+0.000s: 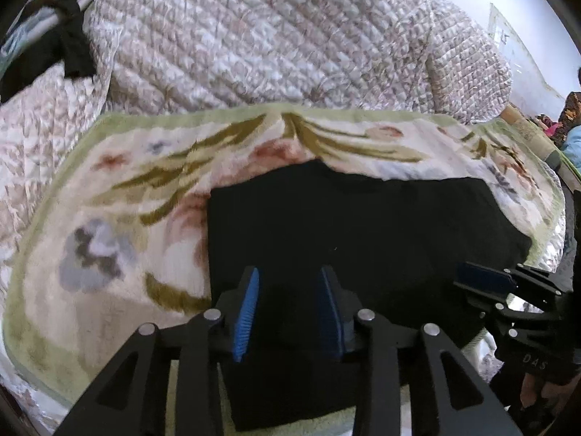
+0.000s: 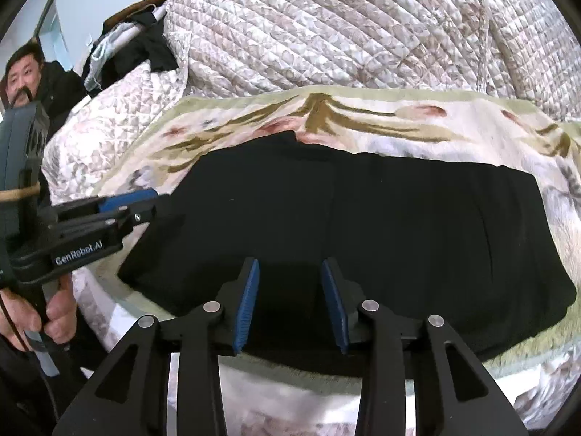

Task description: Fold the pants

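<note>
Now the black pants (image 2: 363,225) lie folded across the frame from left to right, directly ahead of both grippers, with the left gripper (image 1: 288,309) at the left end and the right gripper (image 2: 290,305) near the middle, each partly open and gripping nothing.

A home bedroom: a bed heaped with a quilted floral bedspread (image 1: 261,36), a flowered towel blanket (image 1: 109,218) spread over it, clothes (image 2: 145,47) piled behind.

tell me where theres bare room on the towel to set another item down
Free: the towel left of the pants, out to its green border, and a band between pants and quilt. Crowded: the near edge, where left gripper and right gripper hover, open.
</note>
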Tool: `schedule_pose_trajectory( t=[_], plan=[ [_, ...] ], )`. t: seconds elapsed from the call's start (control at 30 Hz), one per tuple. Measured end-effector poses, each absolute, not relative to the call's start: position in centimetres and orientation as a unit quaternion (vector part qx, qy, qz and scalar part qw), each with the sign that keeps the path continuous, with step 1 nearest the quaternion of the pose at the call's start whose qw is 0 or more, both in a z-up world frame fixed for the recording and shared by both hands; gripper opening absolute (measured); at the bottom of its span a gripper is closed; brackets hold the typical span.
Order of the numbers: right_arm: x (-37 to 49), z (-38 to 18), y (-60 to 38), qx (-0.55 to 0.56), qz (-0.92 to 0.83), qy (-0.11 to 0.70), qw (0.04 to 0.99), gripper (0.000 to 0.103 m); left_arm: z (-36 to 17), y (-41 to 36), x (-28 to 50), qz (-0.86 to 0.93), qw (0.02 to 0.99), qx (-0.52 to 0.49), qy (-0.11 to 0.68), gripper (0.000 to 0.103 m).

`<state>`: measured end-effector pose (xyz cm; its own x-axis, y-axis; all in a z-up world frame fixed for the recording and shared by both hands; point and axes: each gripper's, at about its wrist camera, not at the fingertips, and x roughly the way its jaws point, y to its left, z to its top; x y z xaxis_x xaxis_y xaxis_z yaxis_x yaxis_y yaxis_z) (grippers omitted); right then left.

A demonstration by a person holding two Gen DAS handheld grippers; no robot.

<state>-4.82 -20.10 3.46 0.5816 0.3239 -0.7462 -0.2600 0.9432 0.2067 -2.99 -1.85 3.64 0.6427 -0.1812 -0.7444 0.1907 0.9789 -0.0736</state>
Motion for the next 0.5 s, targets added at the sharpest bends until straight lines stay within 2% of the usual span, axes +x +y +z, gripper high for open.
schedule_pose_trajectory(
  t=[0.1, 0.37, 0.5],
  plan=[
    [-4.3, 2.2, -20.5, 0.021, 0.133, 0.444, 0.886, 0.037, 1.8, -1.9, -2.8, -0.101, 0.894, 0.007, 0.437, 0.037],
    [-4.6, 3.3, -25.6, 0.083, 0.065, 0.419, 0.902, 0.037, 2.3, -1.5, -3.3, -0.104, 0.899, -0.001, 0.425, 0.038],
    [-4.9, 2.8, -27.2, 0.095, 0.046, 0.434, 0.895, 0.037, 2.2, -2.1, -3.5, -0.105, 0.897, 0.014, 0.428, 0.039]
  ],
)
